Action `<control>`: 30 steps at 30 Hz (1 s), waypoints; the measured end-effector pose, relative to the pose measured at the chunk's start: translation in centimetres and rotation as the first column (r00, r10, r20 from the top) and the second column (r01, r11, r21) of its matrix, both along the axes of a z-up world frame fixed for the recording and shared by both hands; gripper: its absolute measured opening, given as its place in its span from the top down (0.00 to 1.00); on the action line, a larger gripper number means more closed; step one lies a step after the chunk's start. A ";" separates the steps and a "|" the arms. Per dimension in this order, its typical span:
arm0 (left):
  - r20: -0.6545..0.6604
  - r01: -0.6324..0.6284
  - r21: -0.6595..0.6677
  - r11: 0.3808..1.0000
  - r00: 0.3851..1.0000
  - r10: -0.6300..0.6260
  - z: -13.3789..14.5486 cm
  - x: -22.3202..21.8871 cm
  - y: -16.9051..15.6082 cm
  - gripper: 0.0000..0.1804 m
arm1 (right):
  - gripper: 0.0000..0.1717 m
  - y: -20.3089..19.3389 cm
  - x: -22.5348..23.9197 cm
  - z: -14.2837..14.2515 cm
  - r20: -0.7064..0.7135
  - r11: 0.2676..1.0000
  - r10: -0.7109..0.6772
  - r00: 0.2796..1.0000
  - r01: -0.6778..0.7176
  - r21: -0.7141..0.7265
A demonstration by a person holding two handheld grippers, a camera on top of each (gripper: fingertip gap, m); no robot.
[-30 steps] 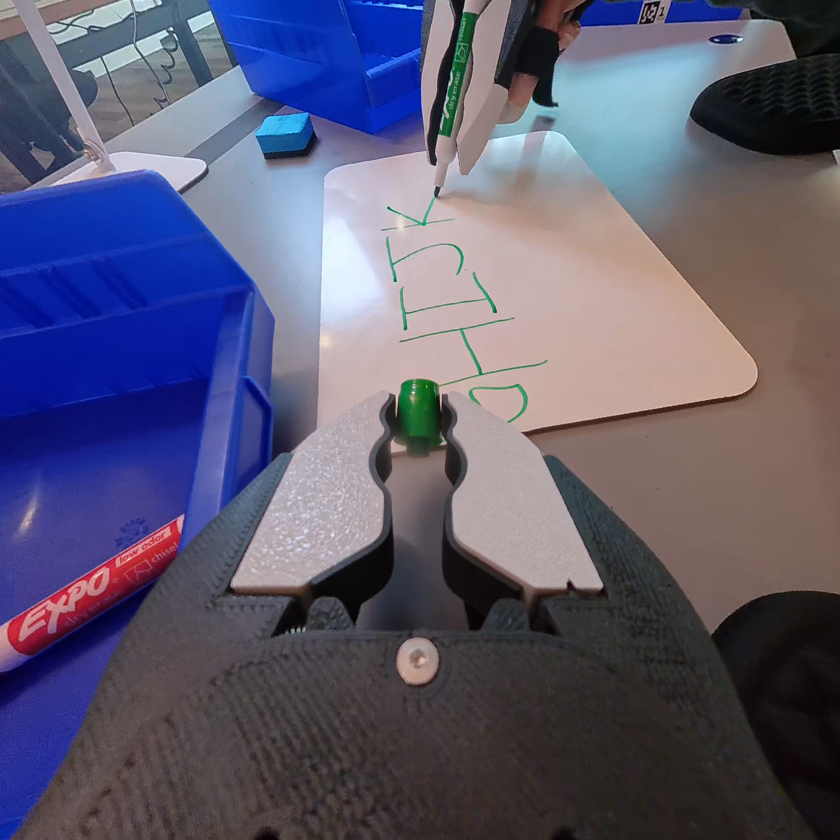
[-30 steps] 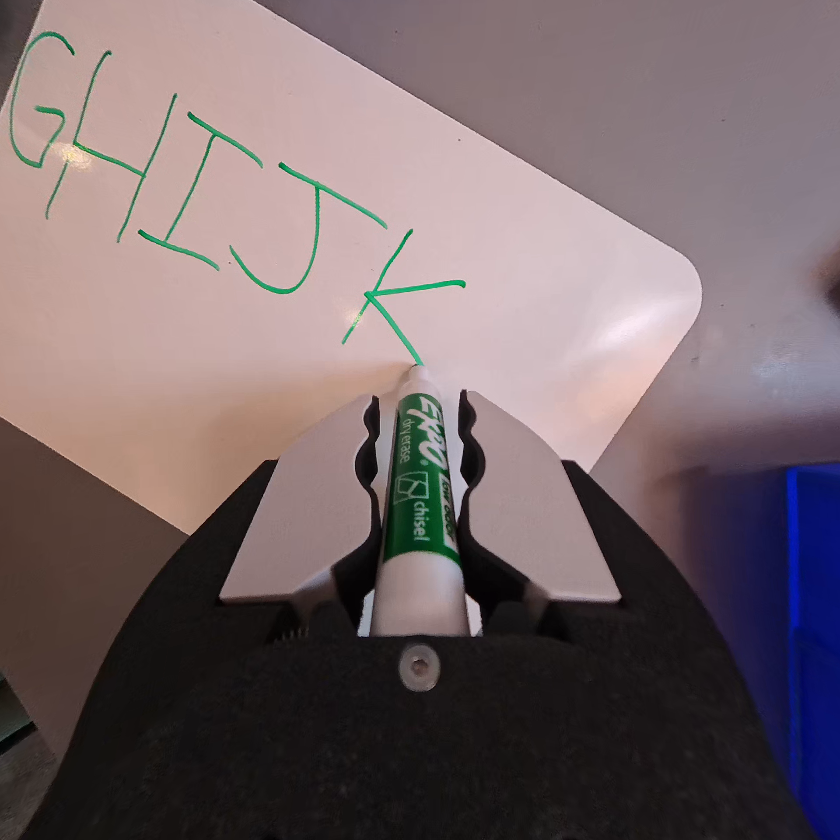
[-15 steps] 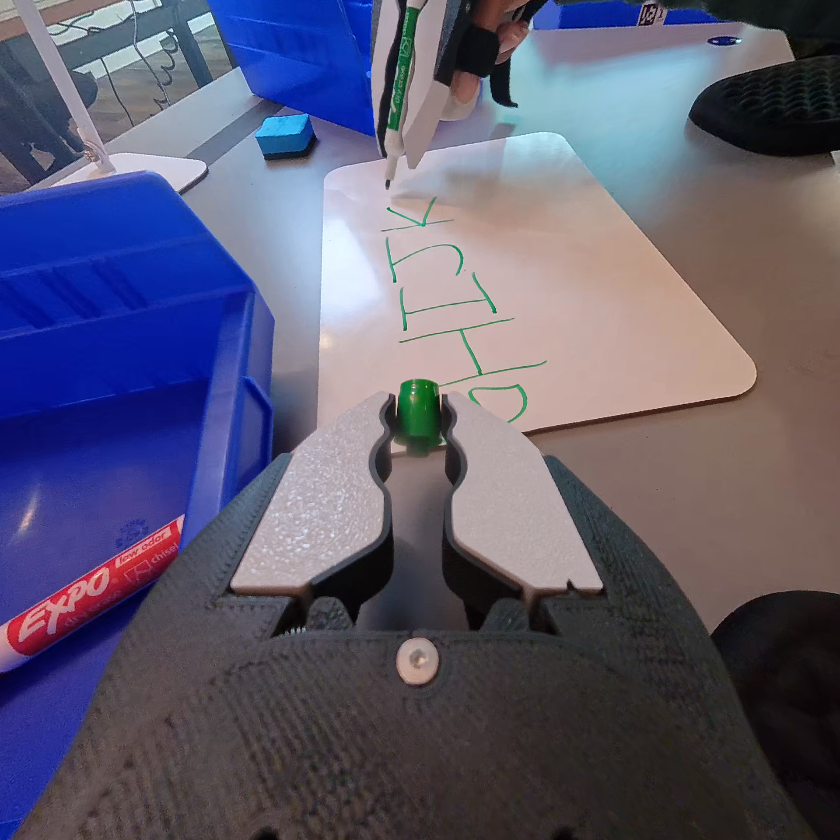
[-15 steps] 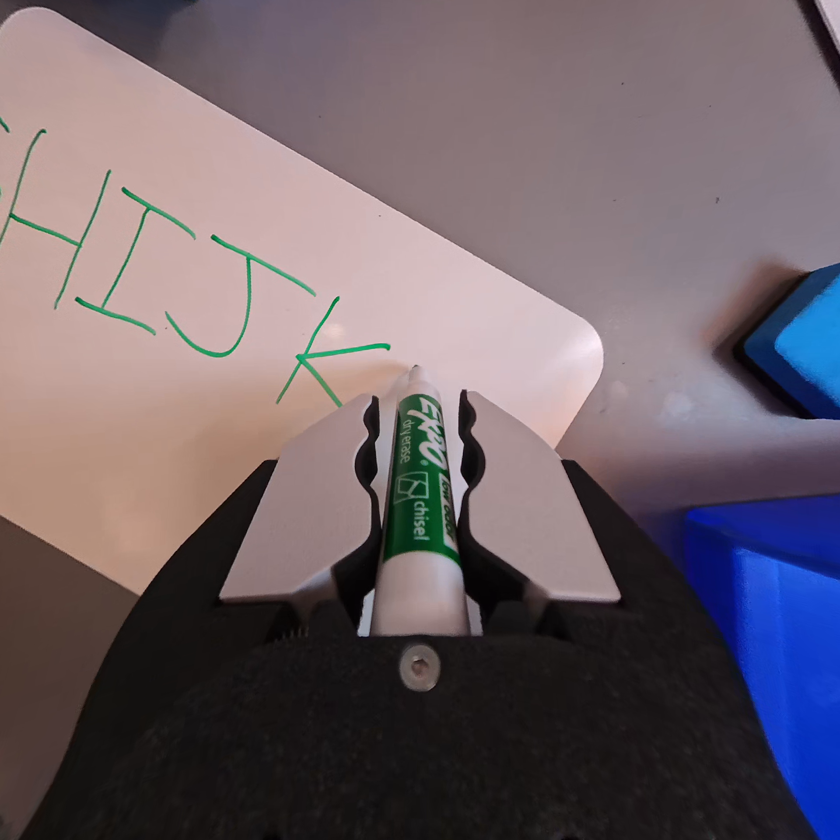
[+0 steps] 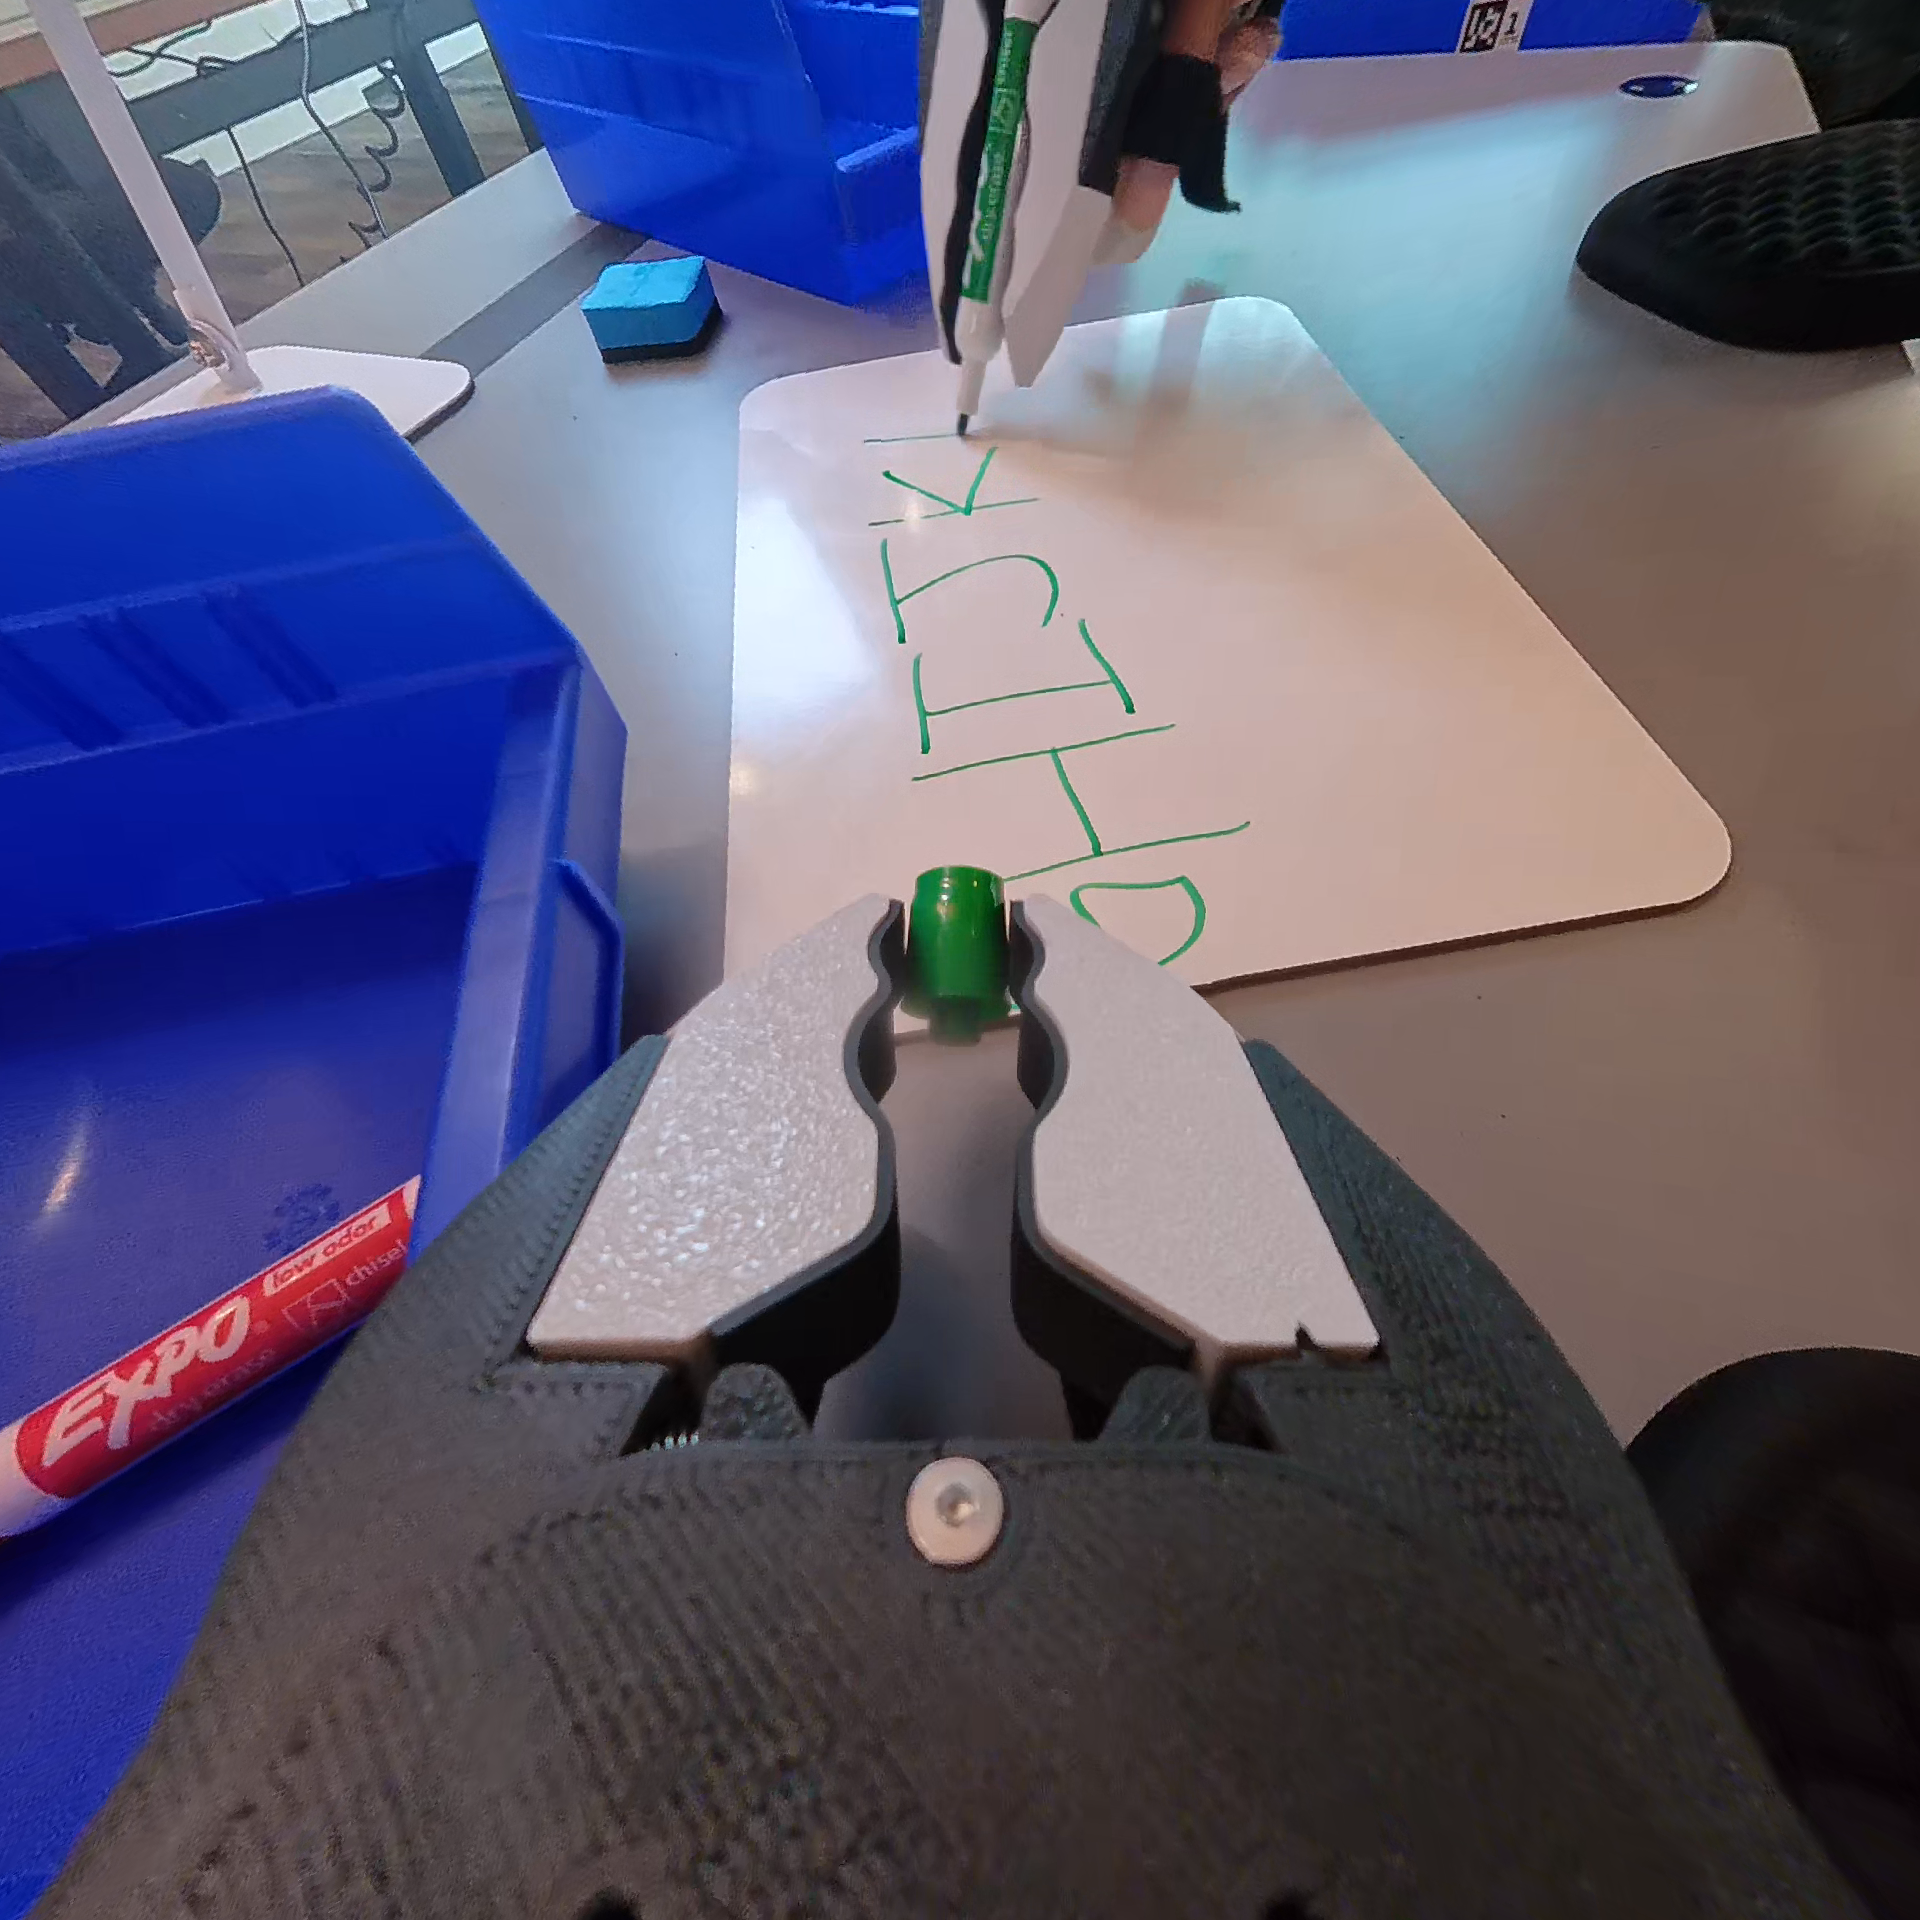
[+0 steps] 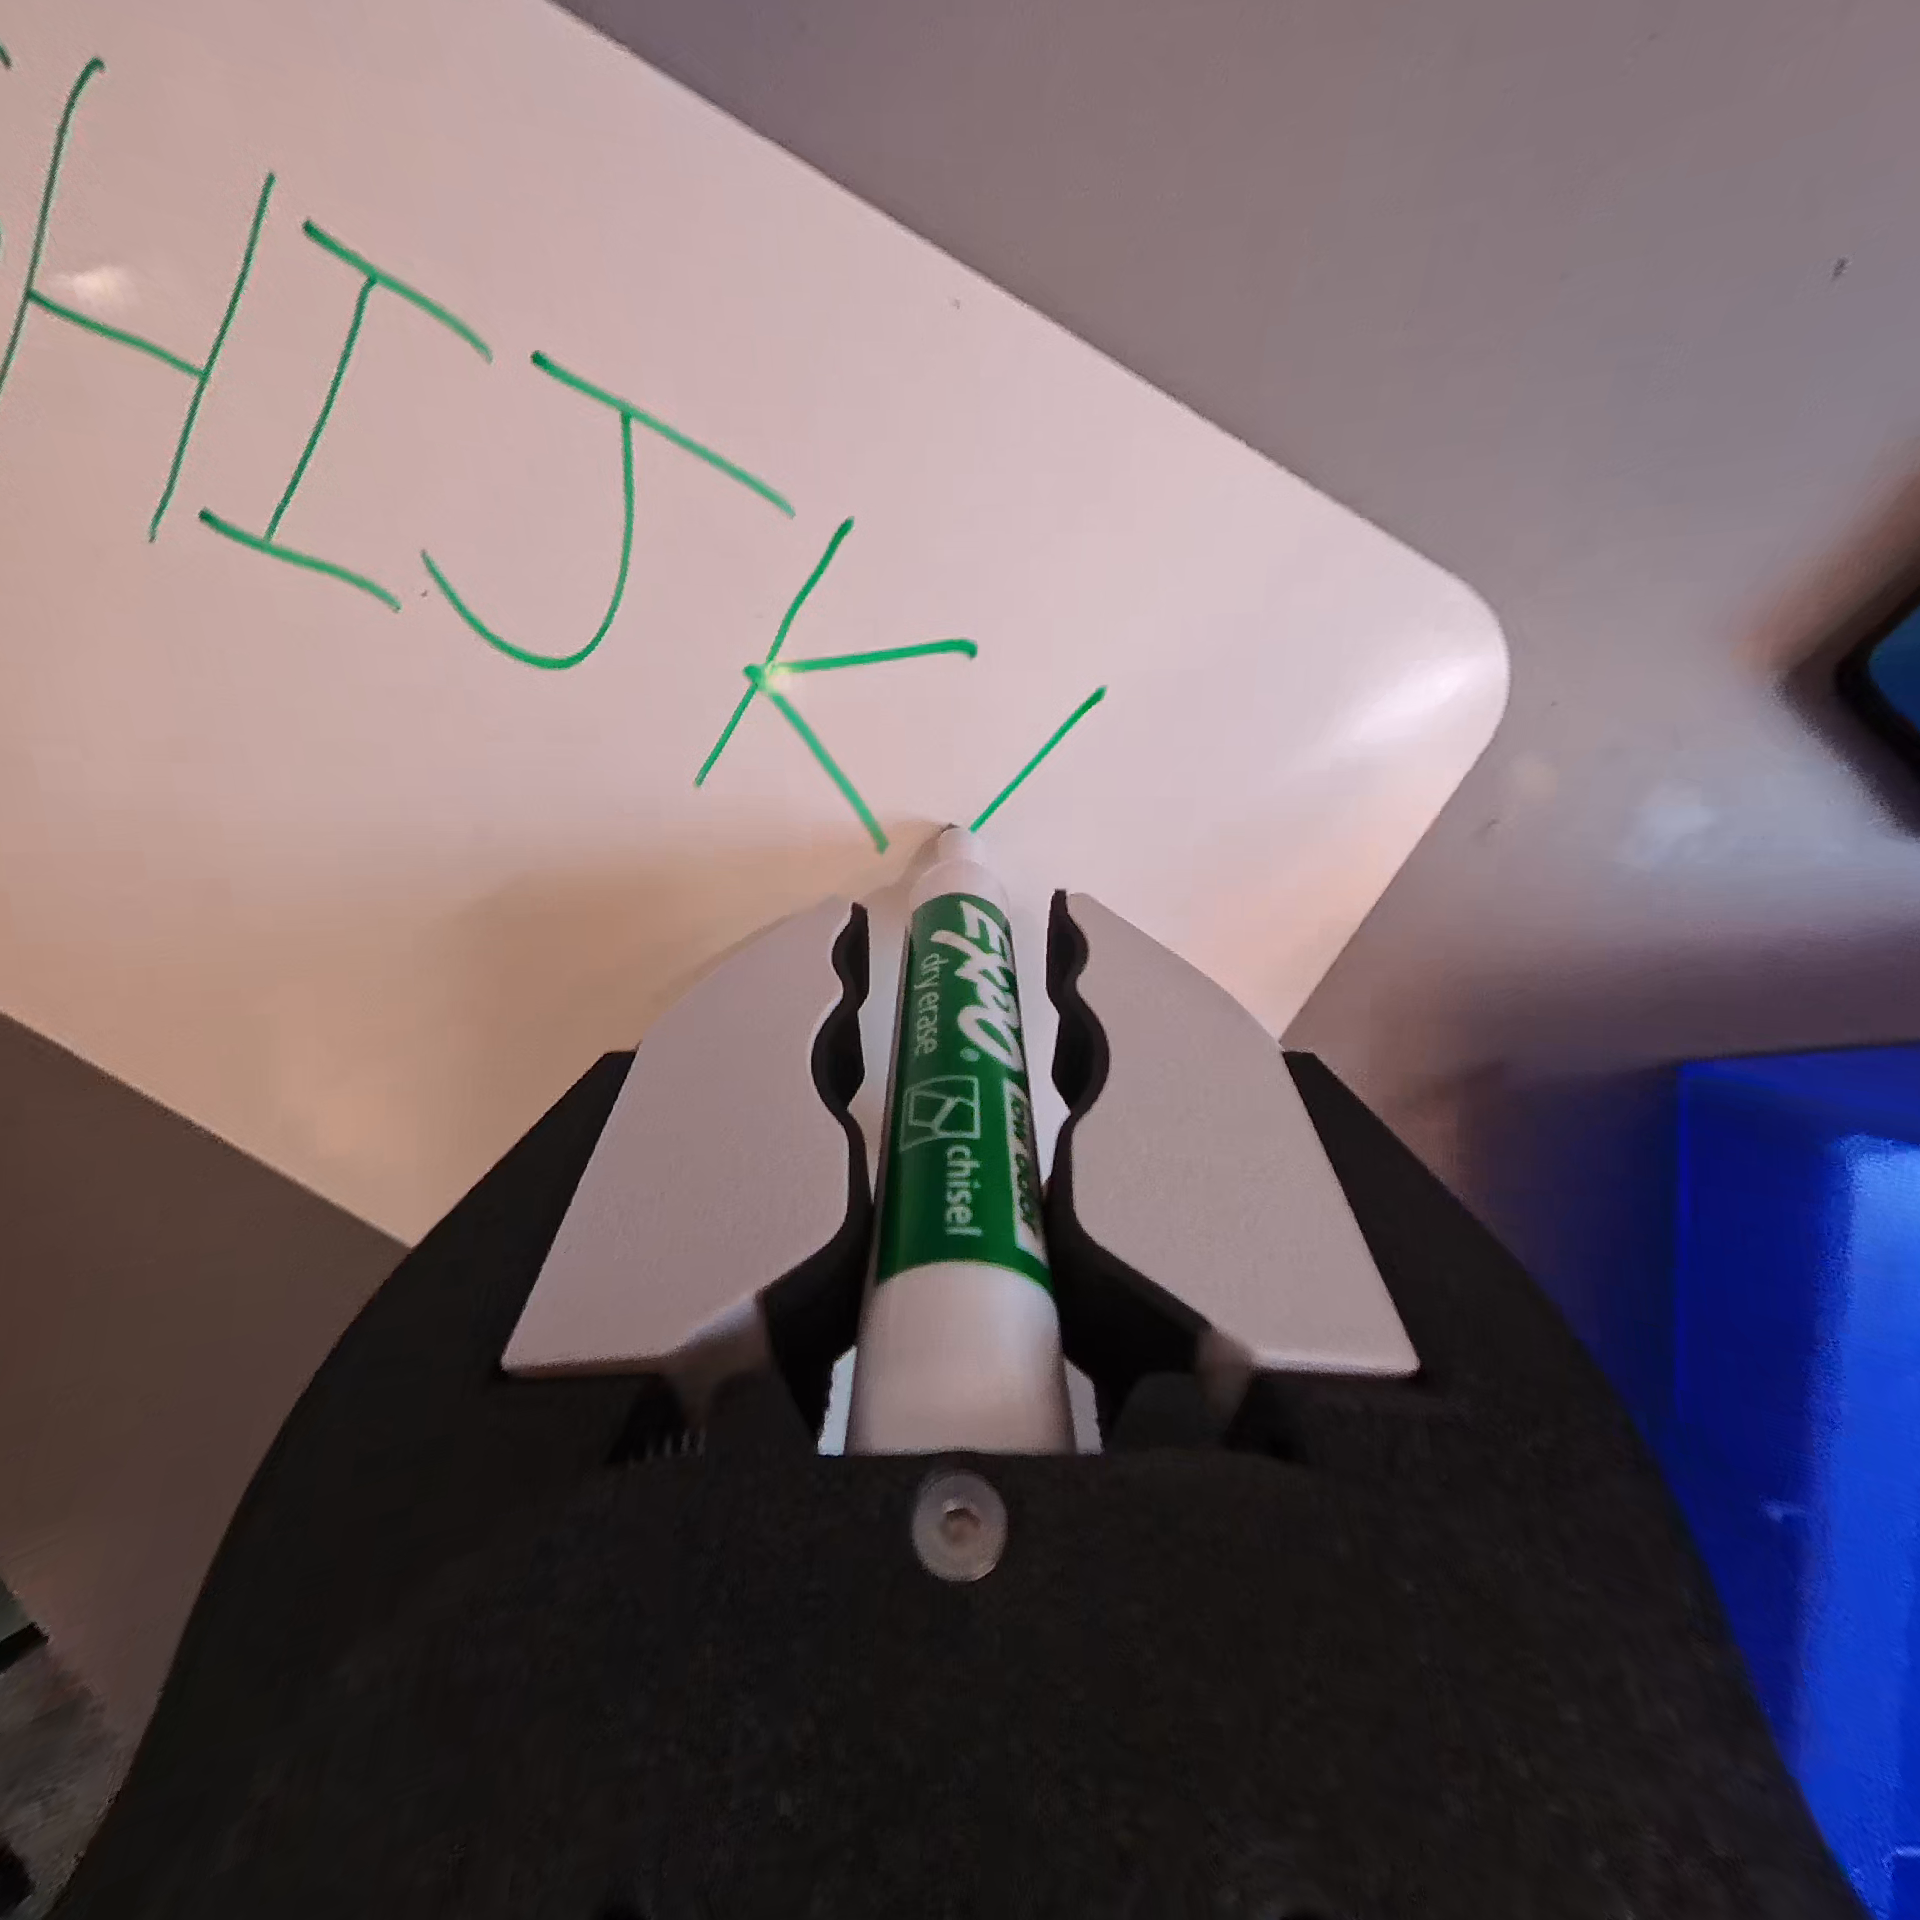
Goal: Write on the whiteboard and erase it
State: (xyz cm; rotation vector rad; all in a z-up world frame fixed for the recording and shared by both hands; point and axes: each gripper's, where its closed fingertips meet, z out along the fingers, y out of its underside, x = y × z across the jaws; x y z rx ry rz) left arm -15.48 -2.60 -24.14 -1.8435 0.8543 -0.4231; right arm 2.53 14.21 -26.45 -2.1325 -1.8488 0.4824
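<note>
A white whiteboard (image 5: 1351,665) lies flat on the grey table and bears a row of green letters. It also shows in the right wrist view (image 6: 312,831). My right gripper (image 6: 956,914) is shut on a green dry-erase marker (image 6: 961,1143), gripped deep between the fingers. The marker's tip touches the board at the end of a fresh green stroke past the last letter. The right gripper with its marker (image 5: 987,208) also shows in the left wrist view at the board's far end. My left gripper (image 5: 956,925) is shut on the green marker cap (image 5: 956,945) at the board's near edge.
A blue bin (image 5: 260,831) at the left holds a red marker (image 5: 197,1351). A blue eraser (image 5: 649,307) lies on the table beyond the board. Another blue bin (image 5: 727,135) stands at the back, also at right in the right wrist view (image 6: 1787,1351). A black mesh object (image 5: 1766,229) sits far right. Left tips to right tips: about 25 cm.
The right gripper finished the last letter, lifted the marker, shifted past it, then set the tip down and drew a new stroke. The left gripper stayed still with the cap.
</note>
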 end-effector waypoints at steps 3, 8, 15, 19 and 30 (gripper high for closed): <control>0.000 -0.002 0.000 1.000 1.000 0.002 0.0 0.0 0.0 0.90 | 0.80 -0.6 0.5 0.0 0.001 1.000 0.004 1.000 -0.004 0.012; 0.000 -0.006 0.003 1.000 1.000 0.006 0.0 0.0 0.1 0.90 | 0.80 0.6 1.2 0.0 0.008 0.999 -0.026 1.000 0.025 0.037; 0.002 -0.004 -0.003 1.000 1.000 0.004 0.0 0.0 0.1 0.90 | 0.80 2.2 2.6 1.1 -0.076 0.992 -0.100 0.992 0.105 0.068; 0.023 0.020 0.040 0.999 1.000 -0.021 0.6 0.4 -0.1 0.90 | 0.80 -1.1 -0.3 6.8 -0.418 0.996 -0.026 0.908 0.057 0.062; -0.156 0.201 0.493 0.847 0.978 -0.142 5.7 5.4 -4.3 0.90 | 0.79 -21.5 -7.2 9.7 -0.812 0.962 -0.139 0.567 -0.117 -0.247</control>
